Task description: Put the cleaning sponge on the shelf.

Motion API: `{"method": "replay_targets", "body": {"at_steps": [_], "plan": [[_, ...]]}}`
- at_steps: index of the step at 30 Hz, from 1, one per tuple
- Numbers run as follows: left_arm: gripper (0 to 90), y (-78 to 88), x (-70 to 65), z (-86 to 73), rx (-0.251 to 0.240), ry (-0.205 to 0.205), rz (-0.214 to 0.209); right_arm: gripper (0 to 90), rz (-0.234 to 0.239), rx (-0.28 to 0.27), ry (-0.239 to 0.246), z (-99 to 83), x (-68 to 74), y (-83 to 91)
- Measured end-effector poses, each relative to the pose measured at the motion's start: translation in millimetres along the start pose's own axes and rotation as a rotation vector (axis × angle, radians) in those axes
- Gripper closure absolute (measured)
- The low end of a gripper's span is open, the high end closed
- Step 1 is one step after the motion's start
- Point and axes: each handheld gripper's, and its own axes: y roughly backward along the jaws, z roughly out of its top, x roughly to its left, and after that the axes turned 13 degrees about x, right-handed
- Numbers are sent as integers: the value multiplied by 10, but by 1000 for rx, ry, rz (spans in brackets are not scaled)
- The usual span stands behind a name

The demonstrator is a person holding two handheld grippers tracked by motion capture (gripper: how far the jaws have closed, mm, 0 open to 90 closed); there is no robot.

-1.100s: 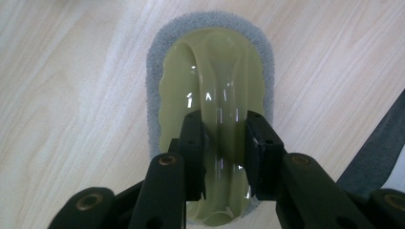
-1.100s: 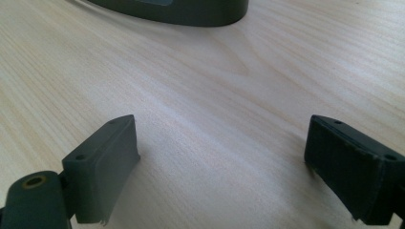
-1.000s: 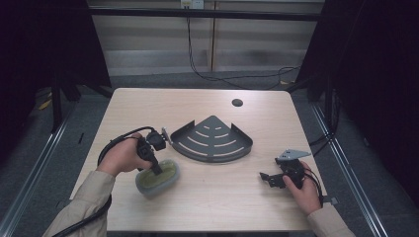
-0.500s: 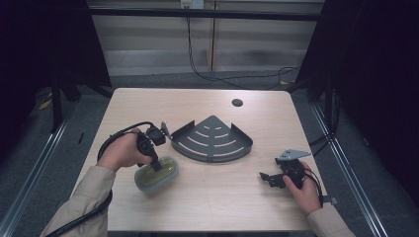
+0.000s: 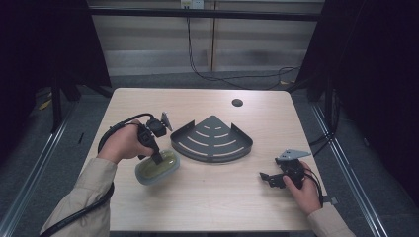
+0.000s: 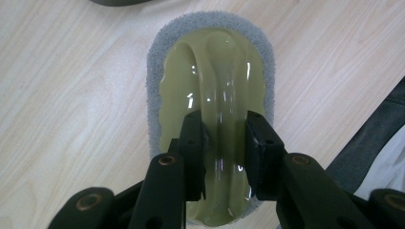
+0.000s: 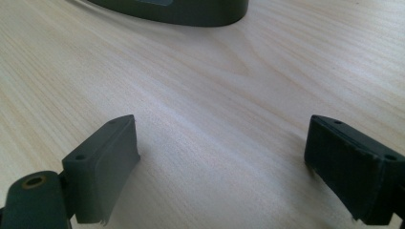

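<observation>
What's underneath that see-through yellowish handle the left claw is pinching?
A grey scouring pad sits under the yellowish handle, its rim showing all around. The left claw covers the near end; the pad's underside is hidden.

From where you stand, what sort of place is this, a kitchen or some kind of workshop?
Most likely a recording or test bench, not a kitchen. A bare wooden table stands among dark curtains, cables trail behind it, and a person works with a handheld left gripper on a scrubbing pad beside a corner shelf.
</observation>
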Motion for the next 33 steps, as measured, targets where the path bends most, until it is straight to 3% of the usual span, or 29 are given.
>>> {"method": "replay_targets", "body": {"at_steps": [23, 33], "plan": [[712, 278, 93, 74, -26, 67, -26, 107, 0, 0, 0, 0, 0, 0], [713, 342, 116, 159, -31, 74, -40, 107, 0, 2, 1, 0, 0, 2]]}}
